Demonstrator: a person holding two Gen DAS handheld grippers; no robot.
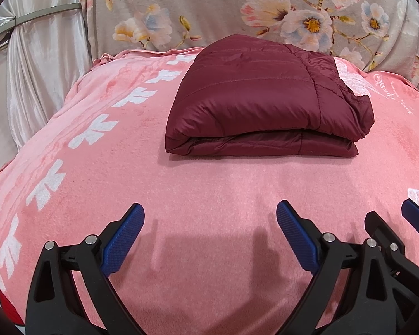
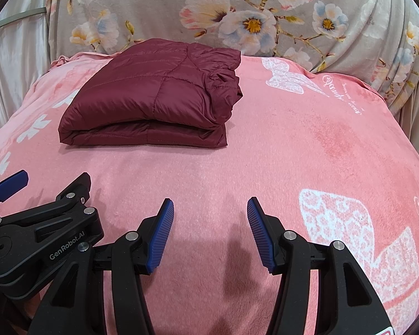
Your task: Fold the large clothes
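While both grippers hung side by side over the near part of the bed, neither touched anything. The left gripper (image 1: 211,215) had its blue-padded fingers (image 1: 125,240) spread wide, with only bare blanket showing in the gap. The right gripper (image 2: 209,212) stood just beside it, its fingers (image 2: 160,234) also apart and empty, though a little less widely. Each gripper's shadow fell on the cloth beneath it. Under them stretched a pink blanket (image 1: 209,184) with white flower and butterfly prints. Farther off, near the middle of the blanket and well clear of both grippers, lay the dark red quilted jacket (image 1: 265,106), folded into a thick, neat rectangle with its fold edge facing the cameras and a gathered hem at its right side. Behind it rose a grey flowered cover (image 1: 223,8), and at the far left a pale satin curtain (image 1: 39,64) hung in folds.
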